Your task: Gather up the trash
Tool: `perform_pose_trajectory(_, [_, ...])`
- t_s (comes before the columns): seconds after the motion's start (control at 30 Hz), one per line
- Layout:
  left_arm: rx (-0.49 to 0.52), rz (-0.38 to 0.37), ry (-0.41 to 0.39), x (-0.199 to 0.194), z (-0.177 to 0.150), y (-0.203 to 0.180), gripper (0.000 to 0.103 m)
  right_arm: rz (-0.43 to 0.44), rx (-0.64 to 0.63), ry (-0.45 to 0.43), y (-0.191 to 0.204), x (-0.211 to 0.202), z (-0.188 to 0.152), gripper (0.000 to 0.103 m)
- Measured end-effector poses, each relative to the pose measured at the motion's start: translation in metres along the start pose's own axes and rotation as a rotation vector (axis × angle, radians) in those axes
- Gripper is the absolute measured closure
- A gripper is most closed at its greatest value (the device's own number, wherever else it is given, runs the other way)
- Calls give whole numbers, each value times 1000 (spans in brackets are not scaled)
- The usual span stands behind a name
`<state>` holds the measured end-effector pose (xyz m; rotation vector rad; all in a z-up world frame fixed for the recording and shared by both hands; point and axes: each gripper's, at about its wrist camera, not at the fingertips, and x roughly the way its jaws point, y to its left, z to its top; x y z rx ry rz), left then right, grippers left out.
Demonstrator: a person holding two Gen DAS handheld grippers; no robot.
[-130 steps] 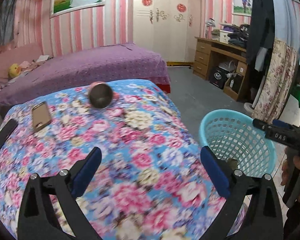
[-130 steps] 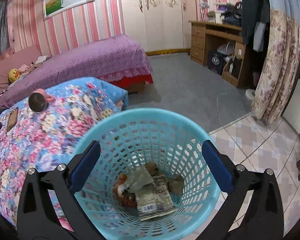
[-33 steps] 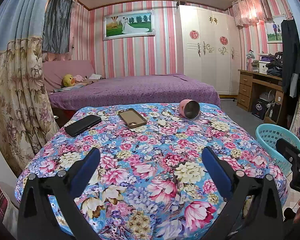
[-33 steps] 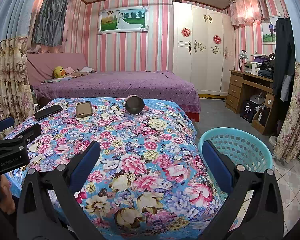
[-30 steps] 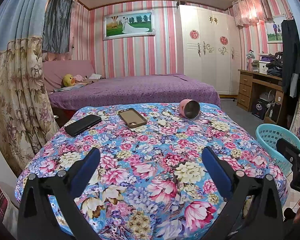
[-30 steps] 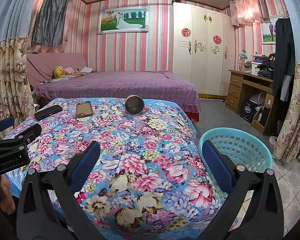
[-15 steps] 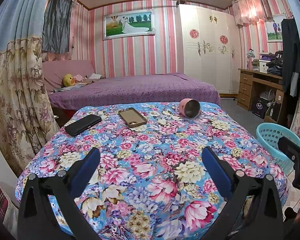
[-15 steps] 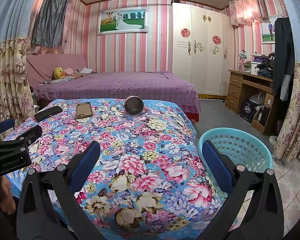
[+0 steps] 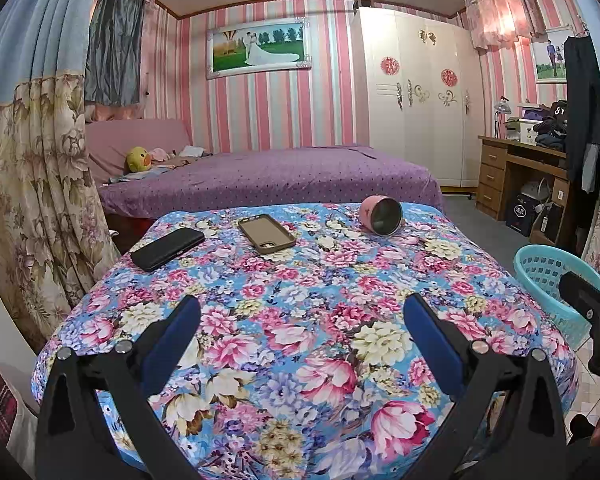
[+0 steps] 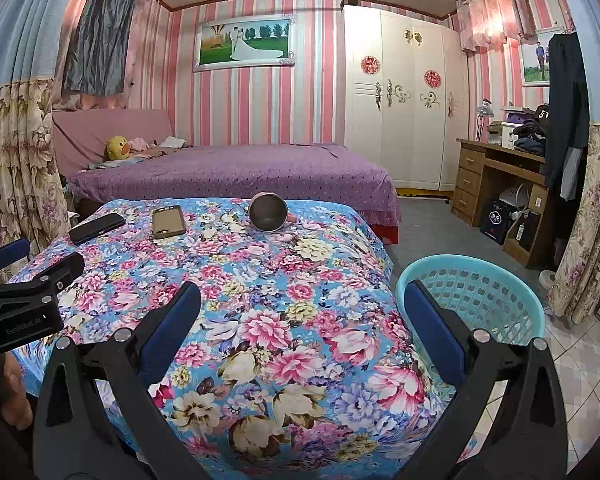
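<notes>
— While the left wrist view was up, what did you make of it?

— The left claw (image 9: 302, 334) was spread wide and empty, hanging above the near edge of the flowered worktop (image 9: 300, 304). On the cloth lay a black phone (image 9: 167, 249), a brown phone case (image 9: 266, 233) and a pink cup (image 9: 381, 215) on its side, all well apart from the claw. I saw no scrap of trash on that cloth. The blue basket (image 9: 556, 284) stood on the floor just beside the worktop's right edge.

— And the right wrist view?

— The right claw (image 10: 302, 334) was also wide and empty, over the worktop's near right corner, with the basket close beside it. The basket's inside was hidden from there, so I couldn't tell what it held.

— So how should the step have been done well?

— I judged the collecting nearly finished. A careful sweep of the cloth for leftovers was the thing, leaving phone, case and cup alone, since none looked like trash.
</notes>
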<state>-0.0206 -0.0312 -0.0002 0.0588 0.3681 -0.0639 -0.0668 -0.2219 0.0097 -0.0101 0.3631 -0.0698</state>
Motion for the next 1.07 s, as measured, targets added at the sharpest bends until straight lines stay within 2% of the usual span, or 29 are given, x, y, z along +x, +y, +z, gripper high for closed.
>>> perform_pose_trajectory(1.07, [0,14,16,2,0,4,4,-1,2,2,-2,0,1,4])
